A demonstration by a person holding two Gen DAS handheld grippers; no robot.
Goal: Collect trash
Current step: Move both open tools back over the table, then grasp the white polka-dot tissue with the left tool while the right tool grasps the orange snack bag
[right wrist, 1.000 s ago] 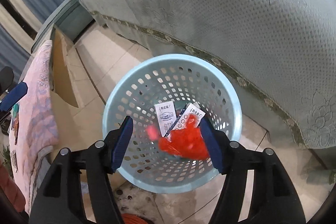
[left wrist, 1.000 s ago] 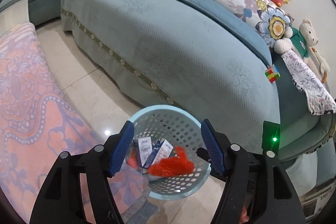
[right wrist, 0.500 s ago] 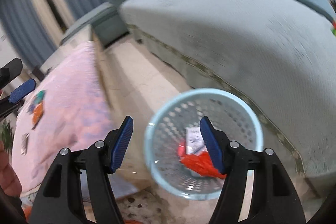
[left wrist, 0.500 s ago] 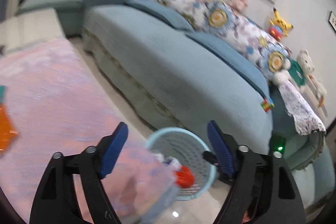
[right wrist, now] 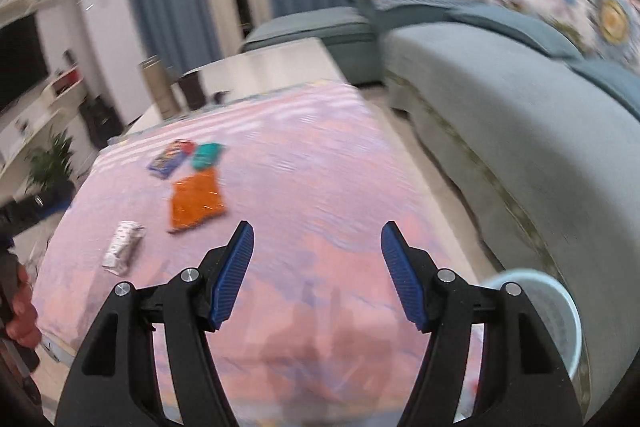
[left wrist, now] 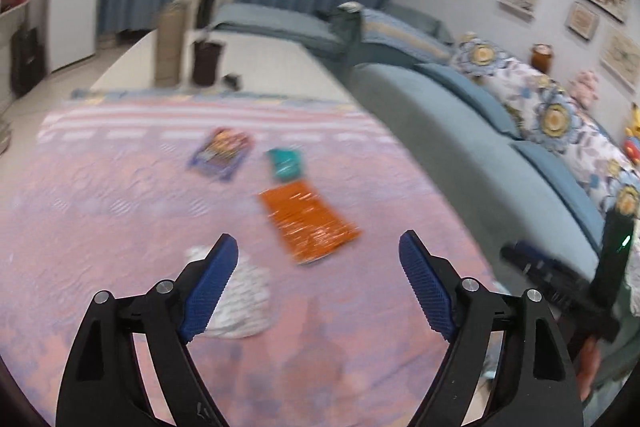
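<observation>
Trash lies on a pink patterned tablecloth (left wrist: 100, 219): an orange wrapper (left wrist: 308, 223), a teal packet (left wrist: 285, 163), a blue-purple packet (left wrist: 222, 151) and a white crumpled wrapper (left wrist: 240, 301). My left gripper (left wrist: 318, 291) is open and empty above the cloth, with the white wrapper by its left finger. My right gripper (right wrist: 316, 275) is open and empty; in its view the orange wrapper (right wrist: 197, 201), teal packet (right wrist: 206, 155), blue-purple packet (right wrist: 170, 159) and white wrapper (right wrist: 123, 247) lie to the left. The light blue basket (right wrist: 560, 311) stands on the floor at lower right.
A teal sofa (left wrist: 460, 131) with flowered cushions (left wrist: 560, 115) runs along the right of the table. A tall cylinder (left wrist: 170, 43) and a dark cup (left wrist: 206, 61) stand at the table's far end. The right gripper's body (left wrist: 560, 283) shows in the left wrist view.
Both grippers have swung up and away from the basket to face the table top. The wrappers on the cloth have come into view; the basket now sits at the right view's lower right edge.
</observation>
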